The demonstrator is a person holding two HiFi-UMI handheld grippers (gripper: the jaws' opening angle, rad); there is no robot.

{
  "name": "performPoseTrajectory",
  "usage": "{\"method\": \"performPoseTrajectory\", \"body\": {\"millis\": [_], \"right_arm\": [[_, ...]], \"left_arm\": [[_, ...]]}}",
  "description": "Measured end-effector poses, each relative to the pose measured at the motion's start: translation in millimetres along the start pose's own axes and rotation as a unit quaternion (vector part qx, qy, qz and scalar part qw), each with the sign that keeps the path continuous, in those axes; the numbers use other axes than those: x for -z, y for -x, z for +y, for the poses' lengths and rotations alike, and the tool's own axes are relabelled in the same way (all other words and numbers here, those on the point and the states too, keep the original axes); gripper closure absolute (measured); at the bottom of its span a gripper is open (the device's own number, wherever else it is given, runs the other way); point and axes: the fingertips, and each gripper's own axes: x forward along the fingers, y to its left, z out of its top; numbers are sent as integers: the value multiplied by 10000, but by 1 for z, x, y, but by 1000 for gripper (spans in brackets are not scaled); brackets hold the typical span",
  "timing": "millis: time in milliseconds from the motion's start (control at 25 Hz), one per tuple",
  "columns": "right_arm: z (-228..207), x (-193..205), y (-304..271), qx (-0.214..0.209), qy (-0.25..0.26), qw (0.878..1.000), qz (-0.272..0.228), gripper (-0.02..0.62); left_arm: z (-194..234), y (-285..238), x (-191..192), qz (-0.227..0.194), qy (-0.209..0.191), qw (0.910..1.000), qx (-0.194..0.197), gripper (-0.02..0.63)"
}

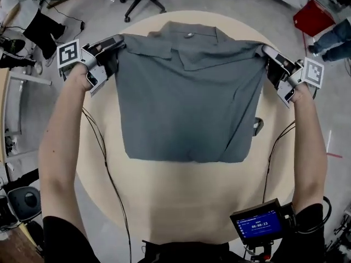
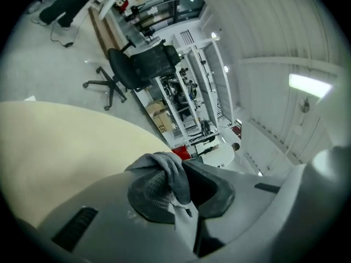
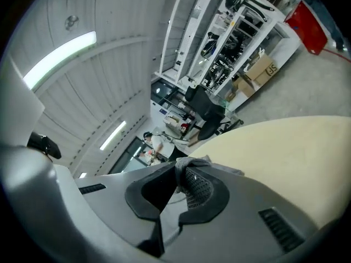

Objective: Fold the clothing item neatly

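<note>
Looking down on a grey shirt (image 1: 186,92) spread over the round desk (image 1: 164,201), collar at the far edge, straight lower edge nearest the body. Stretched flat between two grips, one at each shoulder corner.

Left hand-held gripper (image 1: 117,44): pressed together on a bunch of grey cloth, fabric spilling over the pad in its own view. Right hand-held gripper (image 1: 267,51): same, pinching a smaller tuft at the opposite shoulder. Cannot tell whether the shoulder corners rest on the desk or ride just above it.

Probably mid-fold, with the top edge in hand, either being laid out taut or about to be brought toward the near edge.

To do it well:
- Move both hands together, at one height, so the collar line stays straight and square to the sides.
- Hold just enough tension to pull out the slack across the chest, not so much that a corner slips from the thinner right pinch.
- Match shoulder corners to the lower corners before setting down.
- Lower fully onto the desk, then release; avoid dropping from above.
- Mind the right side, near the desk rim.
</note>
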Motion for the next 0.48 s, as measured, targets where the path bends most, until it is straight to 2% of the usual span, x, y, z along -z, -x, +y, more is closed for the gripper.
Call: {"method": "performPoseTrajectory", "body": {"millis": [120,240,360,480], "right_arm": [[-36,-3,3,122,-337,9993,-140,569],[-50,0,6,79,-637,9978,-167,569],[-56,-2,6,67,-880,9959,-184,569],[-68,-7,13,179,-1126,9929,-339,569]], "left_arm": [[40,-5,-12,-124,371,9992,-106,574],[59,-10,-11,-117,639,9978,-104,572],[70,-6,-15,-226,586,9976,-292,532],[79,9,-36,-664,396,9954,-566,485]]}}
